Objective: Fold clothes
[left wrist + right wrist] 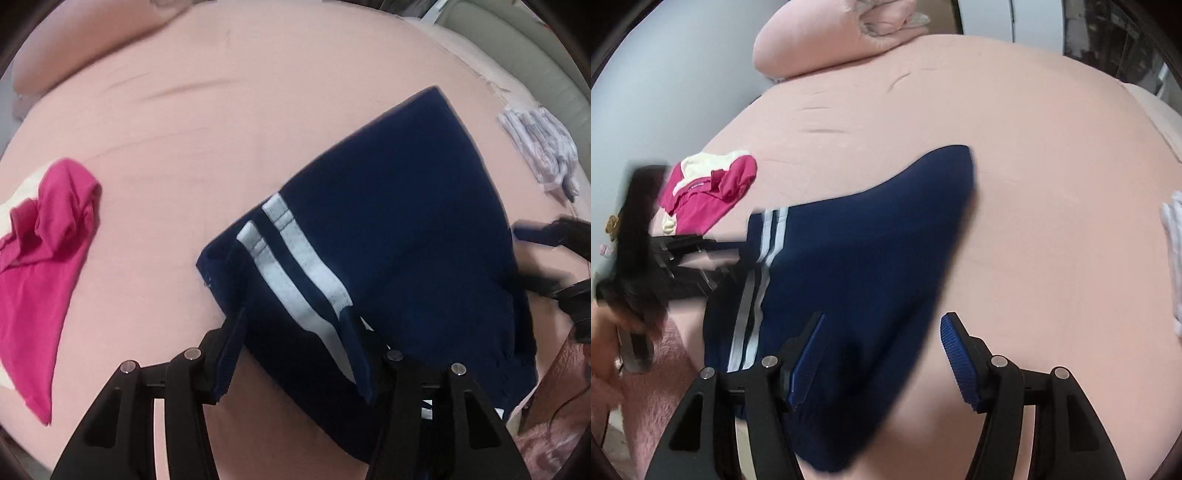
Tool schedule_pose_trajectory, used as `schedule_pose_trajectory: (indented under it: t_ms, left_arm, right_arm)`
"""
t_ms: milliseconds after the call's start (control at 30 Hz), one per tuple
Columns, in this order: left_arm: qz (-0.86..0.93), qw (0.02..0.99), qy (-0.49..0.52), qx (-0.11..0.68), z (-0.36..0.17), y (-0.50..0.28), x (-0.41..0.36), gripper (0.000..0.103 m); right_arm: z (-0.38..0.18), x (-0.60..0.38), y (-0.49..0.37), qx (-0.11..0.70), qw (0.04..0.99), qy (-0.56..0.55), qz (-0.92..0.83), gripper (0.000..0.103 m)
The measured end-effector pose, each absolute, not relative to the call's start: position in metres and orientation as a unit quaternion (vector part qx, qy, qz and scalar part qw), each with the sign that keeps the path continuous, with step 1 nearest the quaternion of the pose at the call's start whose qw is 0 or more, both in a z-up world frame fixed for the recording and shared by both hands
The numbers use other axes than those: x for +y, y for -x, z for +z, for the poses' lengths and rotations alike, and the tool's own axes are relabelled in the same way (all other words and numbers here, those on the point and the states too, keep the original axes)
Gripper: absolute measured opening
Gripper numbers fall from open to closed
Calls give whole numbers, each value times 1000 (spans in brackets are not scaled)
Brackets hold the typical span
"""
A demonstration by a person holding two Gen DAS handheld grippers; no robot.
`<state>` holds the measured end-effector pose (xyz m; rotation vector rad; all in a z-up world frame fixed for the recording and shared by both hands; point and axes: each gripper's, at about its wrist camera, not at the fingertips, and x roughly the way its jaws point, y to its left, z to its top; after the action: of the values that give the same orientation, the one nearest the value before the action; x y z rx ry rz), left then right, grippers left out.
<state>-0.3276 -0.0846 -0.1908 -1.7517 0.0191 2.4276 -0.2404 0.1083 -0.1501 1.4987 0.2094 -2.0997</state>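
A crumpled pink garment (40, 258) waits well off to the left of the left gripper (295, 332), set aside on the pink bedsheet (221, 129), likely next in line for folding. Directly ahead of that gripper lies the navy garment (388, 229), its twin white stripes (291, 258) running between the fingers; the jaws stand wide apart, straddling the near hem without pinching it, apparently poised to take an edge for the fold. The tool points forward and down over the cloth. From the right wrist view, the right gripper (882, 354) also hangs open, its left blue-padded finger (803, 354) over the navy fabric and the other over bare sheet, angled low above the near right edge. Far right of both grippers, a pale folded cloth (539, 151) sits near the bed's edge, seemingly finished work.
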Motion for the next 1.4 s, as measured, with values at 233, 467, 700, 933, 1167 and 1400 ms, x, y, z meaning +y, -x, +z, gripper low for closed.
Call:
schedule_pose_trajectory:
  t_ms: [233,467,700,933,1167,1400]
  left_arm:
    - [829,177,530,20,-139,266,-41,49]
    - [805,196,559,38,-171,242,-1,49]
    - [800,166,575,46,-185,244,19,49]
    - [808,162,563,59,-188,242,32,49]
    - [829,198,518,78,-176,231,53,49]
    - [841,228,488,53,-165,226,60,49]
  right_arm:
    - [-151,146,195,52,264,-558,-785,63]
    - [-150,138,142,145,292,-510,-796,61]
    - [-171,119,148,149,305,-517,-786,50]
    - [-159,117,140,127,306,-477,-814,11]
    - [-174,120,145,104,292,-475,-823,7]
    - [-131,133,131,74,293,-417,-857,3]
